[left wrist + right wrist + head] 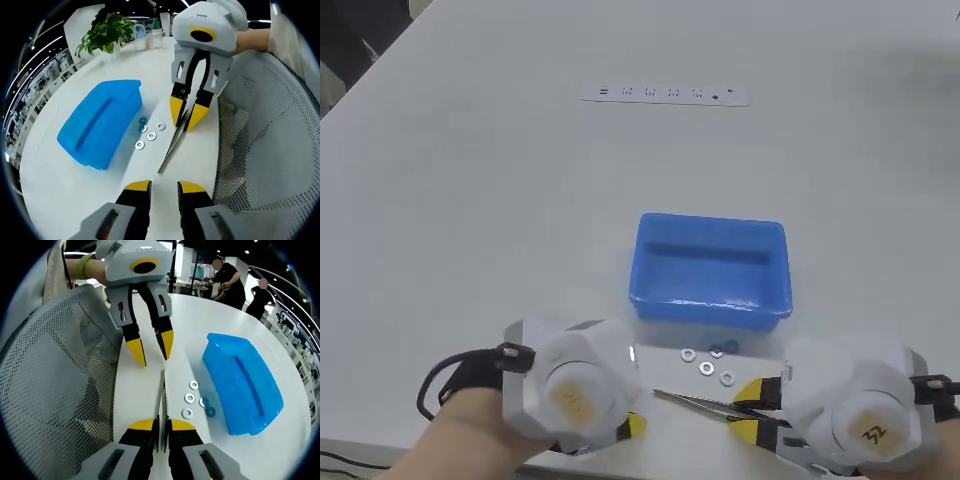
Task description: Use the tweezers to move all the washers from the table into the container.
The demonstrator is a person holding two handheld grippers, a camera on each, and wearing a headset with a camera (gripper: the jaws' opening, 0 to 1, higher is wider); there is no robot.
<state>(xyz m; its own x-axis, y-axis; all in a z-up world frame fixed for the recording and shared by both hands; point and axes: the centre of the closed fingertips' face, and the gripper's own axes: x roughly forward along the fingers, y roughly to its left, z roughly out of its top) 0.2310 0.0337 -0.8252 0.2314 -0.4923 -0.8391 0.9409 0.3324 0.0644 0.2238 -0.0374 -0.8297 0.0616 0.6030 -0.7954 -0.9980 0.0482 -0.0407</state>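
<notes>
The right gripper [163,426] is gripping a pair of slim silver metal tweezers [163,390], its yellow-tipped jaws closed tight on the handle end. The tweezers' points are reaching out toward the left gripper [165,187], low over the white desk [470,200]; whether they are touching it cannot be told. The left gripper is facing the right one from across the tweezers, its jaws standing a little apart and holding nothing.

A small cluster of flat silver metal washers [707,369] is lying on the desk just beyond the tweezers, between them and the near wall of the rectangular blue plastic container [710,265]. A small blue ring [210,411] is lying among the washers, closest to the container. In the head view, no washers are showing inside the container.

Farther back on the desk, a white power strip [665,95] is lying well apart from the container. In both gripper views a grey mesh chair back [265,150] is showing beside the desk edge, and a green potted plant [105,32] is standing at the far end of the desk.
</notes>
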